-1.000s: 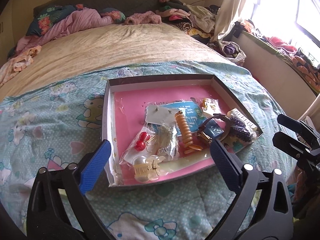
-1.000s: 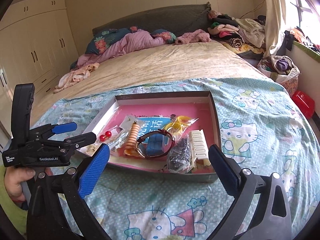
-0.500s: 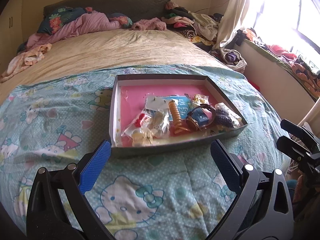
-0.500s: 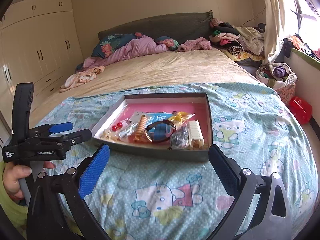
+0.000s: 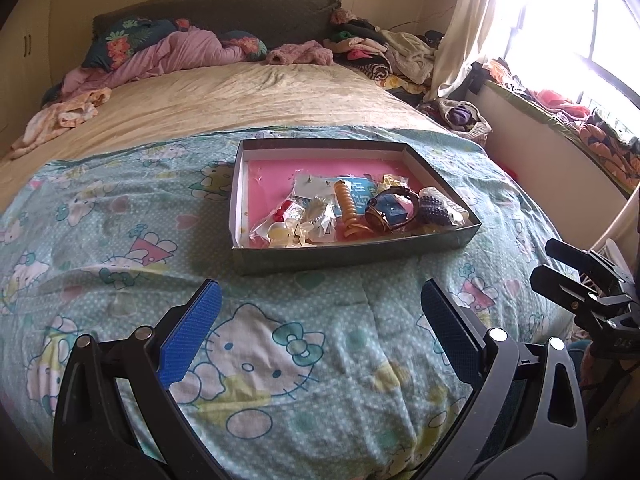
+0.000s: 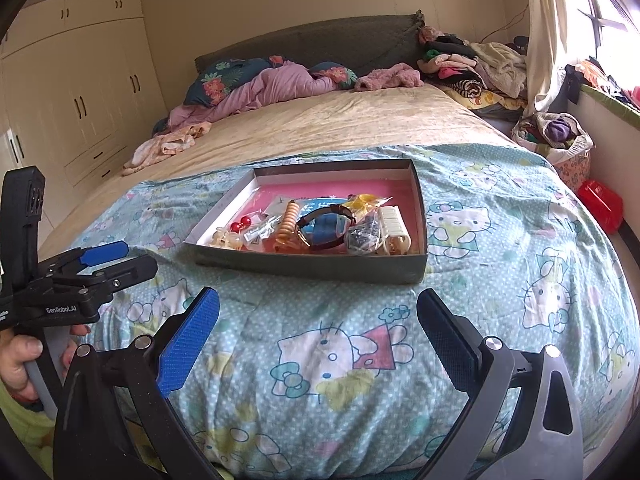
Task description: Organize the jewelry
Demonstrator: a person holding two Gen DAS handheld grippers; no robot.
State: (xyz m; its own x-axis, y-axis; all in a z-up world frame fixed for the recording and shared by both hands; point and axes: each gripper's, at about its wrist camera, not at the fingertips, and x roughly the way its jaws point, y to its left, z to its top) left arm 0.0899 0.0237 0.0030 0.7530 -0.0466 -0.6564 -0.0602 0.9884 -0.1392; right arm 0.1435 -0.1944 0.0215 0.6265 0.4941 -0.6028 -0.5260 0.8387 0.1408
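Note:
A shallow box [image 5: 352,258] [image 6: 312,268] with a pink floor sits on the Hello Kitty blanket. It holds several jewelry pieces: an orange spiral hair tie [image 5: 347,204] [image 6: 289,220], a brown bracelet ring [image 5: 394,208] [image 6: 326,226], red bead earrings [image 5: 282,210] [image 6: 240,224], a cream hair claw [image 5: 284,234], a white comb clip [image 6: 394,222] and small bags. My left gripper [image 5: 318,326] is open and empty, well short of the box. My right gripper [image 6: 318,326] is open and empty too, also back from the box. The left gripper also shows in the right wrist view [image 6: 116,262].
The Hello Kitty blanket [image 5: 120,240] covers the bed's near half, a beige sheet [image 5: 220,96] the far half. Pillows and a pink quilt [image 5: 168,56] lie at the headboard. Clothes are piled at the far right [image 6: 472,68]. A basket [image 6: 560,140] and a red object [image 6: 600,204] sit beside the bed.
Both grippers have pulled back from the box toward the bed's near edge, so the box looks smaller and farther. Both stay open and empty.

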